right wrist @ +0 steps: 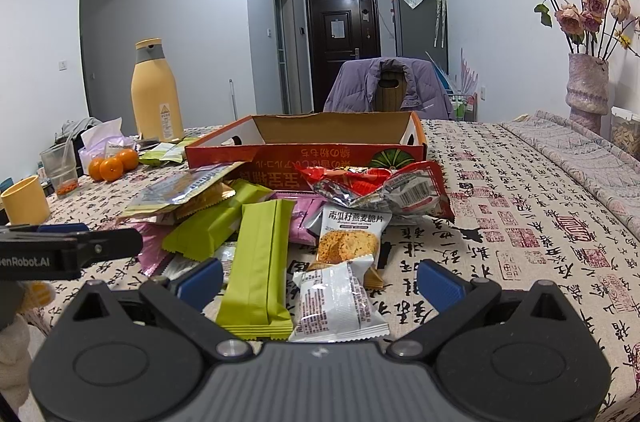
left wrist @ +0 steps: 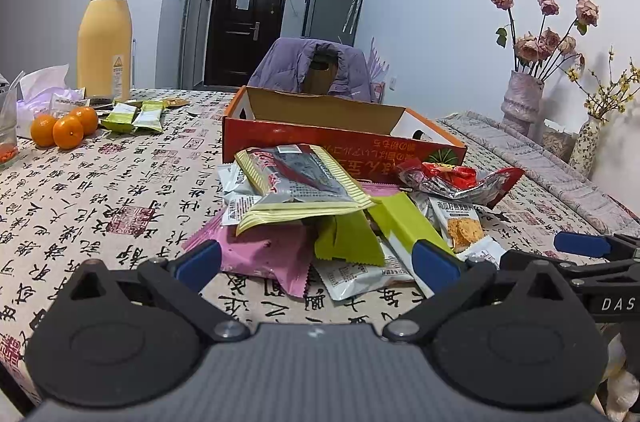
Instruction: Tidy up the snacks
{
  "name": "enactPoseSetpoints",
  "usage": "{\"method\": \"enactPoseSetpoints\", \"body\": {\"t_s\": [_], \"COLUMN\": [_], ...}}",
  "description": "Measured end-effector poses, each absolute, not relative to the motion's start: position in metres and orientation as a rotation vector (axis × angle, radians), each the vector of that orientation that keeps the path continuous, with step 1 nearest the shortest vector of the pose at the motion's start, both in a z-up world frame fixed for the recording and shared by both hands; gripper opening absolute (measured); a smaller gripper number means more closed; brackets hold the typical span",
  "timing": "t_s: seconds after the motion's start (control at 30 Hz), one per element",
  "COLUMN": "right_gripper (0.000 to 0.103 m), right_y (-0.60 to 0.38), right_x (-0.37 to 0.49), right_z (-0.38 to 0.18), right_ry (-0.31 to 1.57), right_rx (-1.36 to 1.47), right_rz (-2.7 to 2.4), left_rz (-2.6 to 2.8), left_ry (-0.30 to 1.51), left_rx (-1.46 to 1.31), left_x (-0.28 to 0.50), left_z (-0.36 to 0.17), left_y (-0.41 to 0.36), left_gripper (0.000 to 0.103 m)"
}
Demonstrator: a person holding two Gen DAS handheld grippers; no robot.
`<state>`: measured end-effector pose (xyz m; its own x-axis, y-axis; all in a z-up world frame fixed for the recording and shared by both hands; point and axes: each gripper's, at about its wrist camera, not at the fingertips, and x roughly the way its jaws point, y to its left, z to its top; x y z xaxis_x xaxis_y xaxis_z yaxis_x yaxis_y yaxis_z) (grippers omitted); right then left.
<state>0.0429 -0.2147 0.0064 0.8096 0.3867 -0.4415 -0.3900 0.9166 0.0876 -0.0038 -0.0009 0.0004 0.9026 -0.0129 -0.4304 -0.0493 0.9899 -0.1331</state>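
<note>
A pile of snack packets lies on the table before an open red cardboard box (left wrist: 344, 138) (right wrist: 304, 152). The pile holds a striped yellow packet (left wrist: 296, 182), a pink packet (left wrist: 264, 254), green bars (left wrist: 404, 222) (right wrist: 258, 262), a red crinkled bag (left wrist: 452, 178) (right wrist: 380, 186), an oat-crisp packet (right wrist: 348, 238) and a small white packet (right wrist: 336, 302). My left gripper (left wrist: 316, 264) is open and empty at the pile's near edge. My right gripper (right wrist: 318, 282) is open and empty, its jaws either side of the green bar and white packet.
A yellow bottle (left wrist: 105, 34) (right wrist: 157, 90), oranges (left wrist: 64, 126) (right wrist: 112, 162), green packets (left wrist: 134, 116), a tissue bag and cups (right wrist: 26, 200) stand at the left. Flower vases (left wrist: 520, 102) (right wrist: 586, 90) stand at the right. A chair with a purple jacket (left wrist: 312, 68) is behind the table.
</note>
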Motion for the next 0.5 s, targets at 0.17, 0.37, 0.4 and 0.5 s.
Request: {"method": "enactPoseSetpoints", "body": {"t_s": [0.17, 0.37, 0.4, 0.5], "right_gripper": [0.103, 0.103, 0.103, 0.103], "right_y": [-0.2149, -0.2142, -0.2143, -0.2139], "right_x": [0.0427, 0.0425, 0.0424, 0.0428], "right_z": [0.0066, 0.0066, 0.0066, 0.0066], "right_ry": [0.470, 0.471, 0.471, 0.472], "right_rx": [-0.008, -0.012, -0.012, -0.014], "right_rz": [0.416, 0.415, 0.414, 0.411], "left_rz": [0.016, 0.014, 0.011, 0.007], "left_ry": [0.440, 0.438, 0.438, 0.434], "left_rx": [-0.148, -0.152, -0.154, -0.162], "left_x": [-0.0057, -0.0066, -0.0065, -0.0070], "left_z": [0.0012, 0.0014, 0.0014, 0.0018], "left_y": [-0.0004, 0.0006, 0.0013, 0.0024], "left_gripper": [0.103, 0.103, 0.103, 0.103]}}
